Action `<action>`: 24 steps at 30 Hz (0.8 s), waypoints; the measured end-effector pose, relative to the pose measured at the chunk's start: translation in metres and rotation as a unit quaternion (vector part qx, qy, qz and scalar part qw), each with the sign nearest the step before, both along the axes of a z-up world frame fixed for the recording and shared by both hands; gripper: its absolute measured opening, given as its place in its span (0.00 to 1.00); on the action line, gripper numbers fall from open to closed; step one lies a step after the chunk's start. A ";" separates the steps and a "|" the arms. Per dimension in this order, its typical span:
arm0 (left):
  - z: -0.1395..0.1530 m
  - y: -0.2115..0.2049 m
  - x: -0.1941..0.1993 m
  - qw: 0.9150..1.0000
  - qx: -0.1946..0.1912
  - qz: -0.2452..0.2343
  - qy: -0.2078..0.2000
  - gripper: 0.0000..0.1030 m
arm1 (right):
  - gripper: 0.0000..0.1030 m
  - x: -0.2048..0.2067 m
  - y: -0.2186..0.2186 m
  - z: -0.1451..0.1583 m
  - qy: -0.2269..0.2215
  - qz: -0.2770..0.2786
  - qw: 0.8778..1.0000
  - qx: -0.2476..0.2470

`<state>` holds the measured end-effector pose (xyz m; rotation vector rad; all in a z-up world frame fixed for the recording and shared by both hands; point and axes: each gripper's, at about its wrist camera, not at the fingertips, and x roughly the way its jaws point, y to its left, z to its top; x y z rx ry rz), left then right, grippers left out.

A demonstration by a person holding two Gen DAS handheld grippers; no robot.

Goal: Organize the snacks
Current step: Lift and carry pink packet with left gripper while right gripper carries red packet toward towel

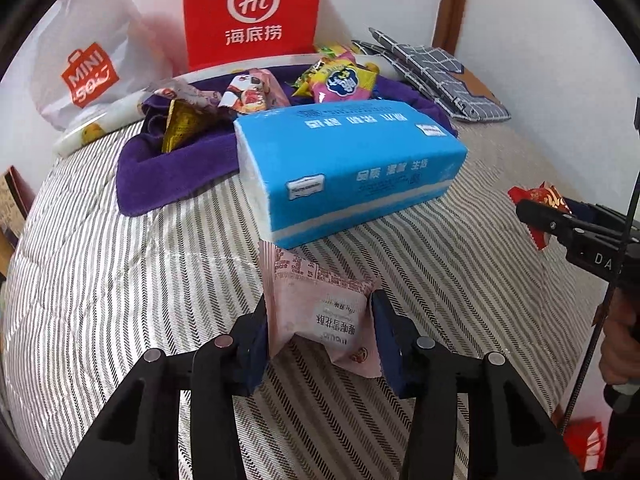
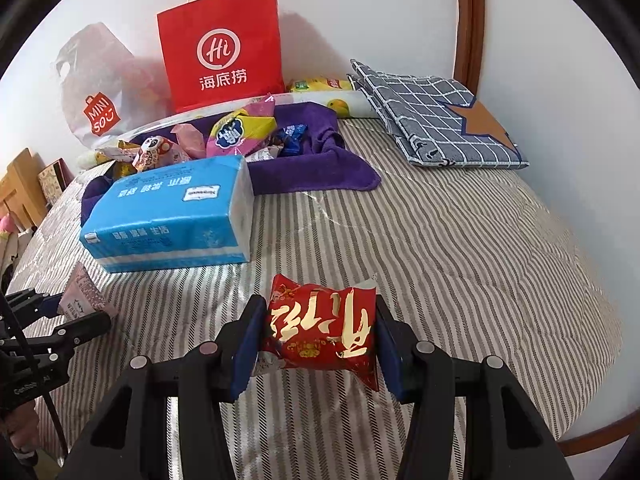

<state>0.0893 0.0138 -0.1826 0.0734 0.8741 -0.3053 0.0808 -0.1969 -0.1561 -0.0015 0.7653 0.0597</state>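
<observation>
A pale pink snack packet [image 1: 308, 280] sits between the blue pads of my left gripper [image 1: 320, 316], which is shut on it just in front of the tissue pack. In the right wrist view the same gripper [image 2: 80, 316] shows at the left edge with the pink packet [image 2: 86, 292] in it. My right gripper [image 2: 320, 312] is shut on a red snack packet [image 2: 320, 328] with gold characters, held over the striped bed cover [image 2: 440, 260]. Several more wrapped snacks [image 1: 340, 80] lie heaped on a purple towel [image 1: 180, 176] at the back.
A blue tissue pack [image 1: 348, 168] lies between the grippers and the towel. A red paper bag [image 1: 252, 12] and a white shopping bag [image 1: 88, 76] stand against the wall. A folded checked cloth [image 2: 432, 120] lies at the back right. The bed's edge [image 2: 592, 412] curves at the right.
</observation>
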 end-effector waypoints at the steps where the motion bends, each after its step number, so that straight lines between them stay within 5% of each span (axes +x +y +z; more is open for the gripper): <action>1: 0.001 0.003 0.000 1.000 -0.004 0.005 0.001 0.45 | 0.48 0.001 0.001 0.001 -0.001 0.000 1.000 -0.001; 24: 0.036 0.033 0.001 0.998 -0.064 0.020 -0.011 0.45 | 0.48 0.015 0.022 0.033 -0.022 0.005 1.000 -0.004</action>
